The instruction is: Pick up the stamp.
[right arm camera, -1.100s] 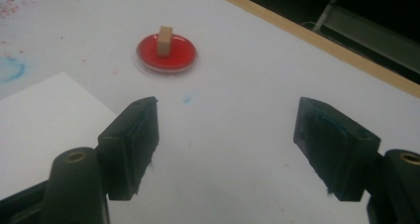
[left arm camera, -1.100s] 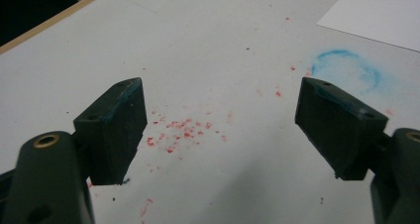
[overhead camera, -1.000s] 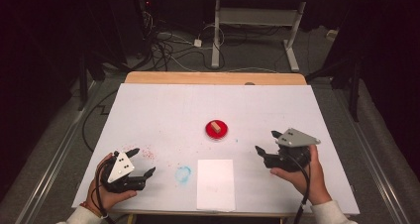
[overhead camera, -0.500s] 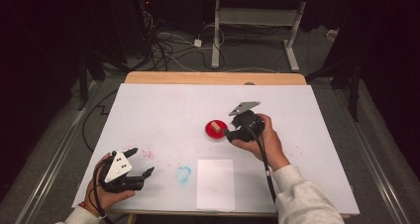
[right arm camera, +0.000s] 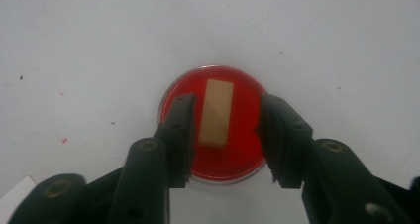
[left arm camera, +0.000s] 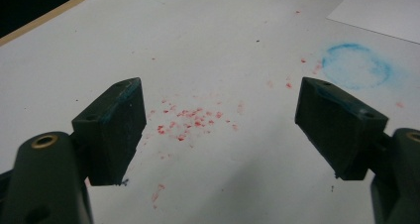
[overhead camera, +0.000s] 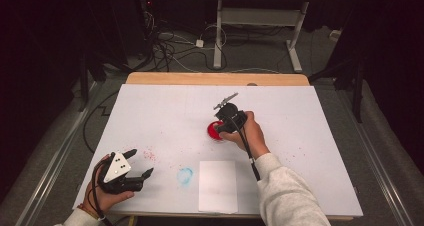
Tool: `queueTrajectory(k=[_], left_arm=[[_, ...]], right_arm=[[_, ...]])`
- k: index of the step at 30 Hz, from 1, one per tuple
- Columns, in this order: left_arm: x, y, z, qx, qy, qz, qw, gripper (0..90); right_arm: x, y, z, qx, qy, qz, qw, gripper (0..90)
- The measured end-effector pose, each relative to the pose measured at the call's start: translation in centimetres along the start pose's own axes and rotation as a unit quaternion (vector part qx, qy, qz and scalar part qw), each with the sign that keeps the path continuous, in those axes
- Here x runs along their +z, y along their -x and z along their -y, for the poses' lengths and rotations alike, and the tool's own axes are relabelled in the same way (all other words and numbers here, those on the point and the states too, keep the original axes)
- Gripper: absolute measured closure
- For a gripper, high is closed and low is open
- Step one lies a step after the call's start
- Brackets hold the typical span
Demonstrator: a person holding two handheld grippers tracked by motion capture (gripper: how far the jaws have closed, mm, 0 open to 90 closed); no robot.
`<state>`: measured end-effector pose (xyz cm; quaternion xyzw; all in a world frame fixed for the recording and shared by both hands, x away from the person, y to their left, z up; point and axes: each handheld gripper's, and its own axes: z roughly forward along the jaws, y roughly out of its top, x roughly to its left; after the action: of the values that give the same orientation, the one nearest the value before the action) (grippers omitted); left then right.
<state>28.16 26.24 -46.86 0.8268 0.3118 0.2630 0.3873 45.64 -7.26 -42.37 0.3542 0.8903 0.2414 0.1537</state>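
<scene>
A round red dish [overhead camera: 213, 132] lies near the middle of the white table [overhead camera: 165, 106]. In the right gripper view a tan rectangular block [right arm camera: 216, 113] lies flat in the red dish [right arm camera: 242, 117]. My right gripper [right arm camera: 225, 105] hangs over the dish, open, one jaw on each side of the block with a small gap on both sides. From the high view, the right gripper [overhead camera: 225, 117] points down at the dish. My left gripper [overhead camera: 141, 162] rests at the table's front left, open and holding nothing; the left gripper [left arm camera: 218, 110] shows jaws wide apart.
A white sheet of paper [overhead camera: 217, 185] lies near the front edge, with a faint blue ring stain [overhead camera: 185, 175] to its left. Red specks [left arm camera: 190, 120] dot the table between the left jaws. Cables and a desk frame stand beyond the far edge.
My right gripper moved from the table's right side to the red dish and now straddles the block in it. The left gripper has stayed put.
</scene>
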Motion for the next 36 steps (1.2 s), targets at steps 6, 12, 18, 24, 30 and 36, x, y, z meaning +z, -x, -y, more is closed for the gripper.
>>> queueTrajectory(k=[6, 12, 18, 24, 30, 36], left_arm=[[0.0, -0.1, 0.0, 0.003, -0.001, -0.001, 1.0, 19.0], [0.0, -0.2, 0.1, -0.001, -0.001, 0.003, 1.0, 19.1], [0.1, -0.1, 0.1, 0.002, -0.005, 0.007, 1.0, 19.2], [0.1, -0.1, 0.1, 0.003, -0.006, 0.007, 1.0, 19.2], [0.1, -0.1, 0.0, 0.004, -0.006, 0.005, 1.0, 19.2], [0.0, -0.1, 0.0, 0.005, -0.008, 0.005, 0.9999, 19.2]], right_arm=[[1.2, 0.0, -0.1, 0.003, -0.016, -0.003, 0.9999, 69.3], [1.9, -0.1, -0.2, -0.003, -0.017, 0.004, 0.9998, 75.9], [1.7, -0.3, -0.3, -0.017, -0.018, 0.013, 0.9996, 76.5], [-0.5, -0.1, -0.5, -0.021, 0.016, 0.015, 0.9995, 76.4], [-3.0, -0.4, -0.8, -0.027, 0.048, 0.012, 0.9984, 76.4], [-4.6, -0.6, -1.2, -0.032, 0.061, 0.009, 0.9976, 76.3]])
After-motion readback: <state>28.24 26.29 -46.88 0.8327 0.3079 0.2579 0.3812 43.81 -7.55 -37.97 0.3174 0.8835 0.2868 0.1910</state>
